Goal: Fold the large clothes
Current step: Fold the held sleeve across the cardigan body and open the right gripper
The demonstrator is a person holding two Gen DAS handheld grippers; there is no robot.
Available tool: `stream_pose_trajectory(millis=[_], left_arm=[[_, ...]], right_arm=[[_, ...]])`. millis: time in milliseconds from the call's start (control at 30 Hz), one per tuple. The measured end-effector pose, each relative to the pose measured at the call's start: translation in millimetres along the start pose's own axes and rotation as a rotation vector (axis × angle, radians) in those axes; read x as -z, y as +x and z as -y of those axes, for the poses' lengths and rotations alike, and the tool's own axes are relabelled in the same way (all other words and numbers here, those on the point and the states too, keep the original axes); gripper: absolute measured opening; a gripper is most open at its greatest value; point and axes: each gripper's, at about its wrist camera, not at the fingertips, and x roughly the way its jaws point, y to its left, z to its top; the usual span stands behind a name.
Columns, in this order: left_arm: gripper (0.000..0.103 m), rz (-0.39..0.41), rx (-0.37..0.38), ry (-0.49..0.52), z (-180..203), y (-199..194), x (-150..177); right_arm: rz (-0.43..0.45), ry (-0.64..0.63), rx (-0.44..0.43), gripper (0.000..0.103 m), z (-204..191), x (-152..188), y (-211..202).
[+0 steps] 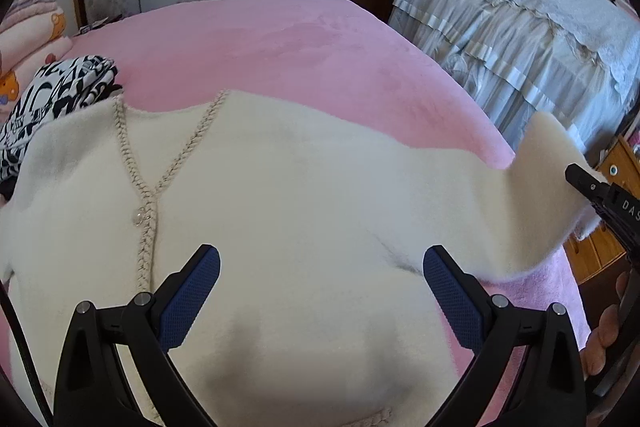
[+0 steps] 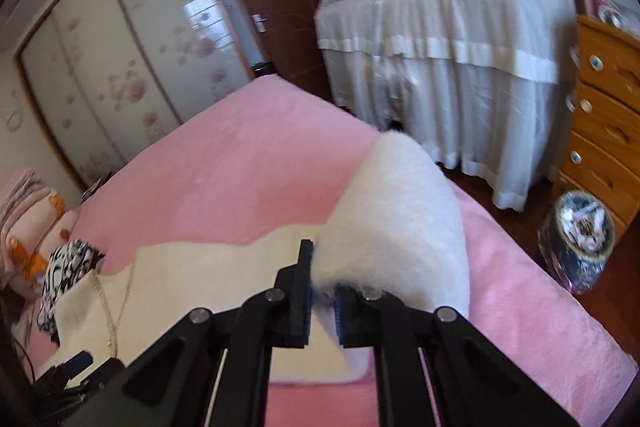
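A fluffy white cardigan (image 1: 280, 187) with a braided placket lies front-up on the pink bed (image 1: 280, 39). My left gripper (image 1: 322, 253) hovers open above its body, and nothing sits between the blue pads (image 1: 196, 291). The garment's right sleeve (image 1: 552, 163) is lifted off the blanket near the bed's right edge. My right gripper (image 2: 322, 279) is shut on that sleeve (image 2: 400, 207), pinching the fuzzy cuff end. It also shows at the right edge of the left wrist view as a black finger (image 1: 588, 187). The cardigan's body (image 2: 200, 267) stretches away to the left.
A black-and-white patterned garment (image 1: 60, 95) lies by the cardigan's left shoulder. Folded blankets (image 1: 28, 27) are stacked at far left. Right of the bed stand lace-covered furniture (image 1: 520, 39), a wooden chest of drawers (image 2: 608, 115) and a bagged round object (image 2: 576, 235) on the floor.
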Motion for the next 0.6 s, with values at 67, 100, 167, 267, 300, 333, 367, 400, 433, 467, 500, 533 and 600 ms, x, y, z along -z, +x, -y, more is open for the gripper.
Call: stream_pose_trajectory(millis=[67, 100, 167, 267, 300, 333, 367, 400, 433, 467, 500, 533, 600], left_arm=[[0.101, 0.004, 0.002, -0.036, -19.1, -3.1, 0.8], [0.101, 0.003, -0.002, -0.05, -27.8, -3.6, 1.7], [0.101, -0.004, -0.009, -0.074, -44.2, -3.1, 3.3], [0.101, -0.026, -0.003, -0.092, -59.8, 4.2, 7.0], [0.101, -0.046, 0.006, -0.094, -64.0, 8.8, 8.3], [0.101, -0.062, 0.016, -0.096, -66.9, 12.6, 9.6], [0.101, -0.085, 0.031, -0.098, -69.0, 17.7, 11.2], [0.101, -0.1, 0.044, -0.102, -70.4, 21.4, 14.0], [0.101, -0.112, 0.061, -0.105, -70.1, 24.6, 14.5], [0.101, -0.123, 0.08, -0.106, -69.2, 27.5, 15.7], [0.101, -0.127, 0.092, -0.106, -68.4, 28.4, 19.1], [0.101, -0.129, 0.106, -0.104, -65.7, 29.9, 19.2], [0.101, -0.131, 0.124, -0.09, -57.1, 30.5, 20.5]], right_arm=[[-0.033, -0.087, -0.052, 0.008, -34.8, 9.6, 7.7], [-0.054, -0.127, -0.065, 0.008, -48.9, 16.7, 13.2], [-0.119, -0.2, -0.073, 0.008, -74.0, 37.6, 30.1], [-0.234, -0.278, -0.068, 0.011, -95.2, 76.4, 57.8], [-0.269, -0.298, -0.06, 0.012, -99.4, 89.4, 65.3], [-0.292, -0.324, -0.037, 0.014, -104.3, 102.8, 70.3], [-0.312, -0.351, -0.02, 0.017, -107.6, 115.1, 73.2], [-0.329, -0.368, -0.017, 0.025, -109.0, 123.4, 74.9], [-0.333, -0.382, -0.018, 0.031, -109.7, 130.4, 73.1], [-0.326, -0.399, -0.018, 0.034, -110.0, 134.9, 68.6], [-0.316, -0.414, -0.024, 0.039, -110.1, 136.3, 63.3], [-0.309, -0.425, -0.032, 0.047, -110.4, 137.3, 57.7], [-0.288, -0.44, -0.051, 0.052, -109.8, 138.0, 45.4]])
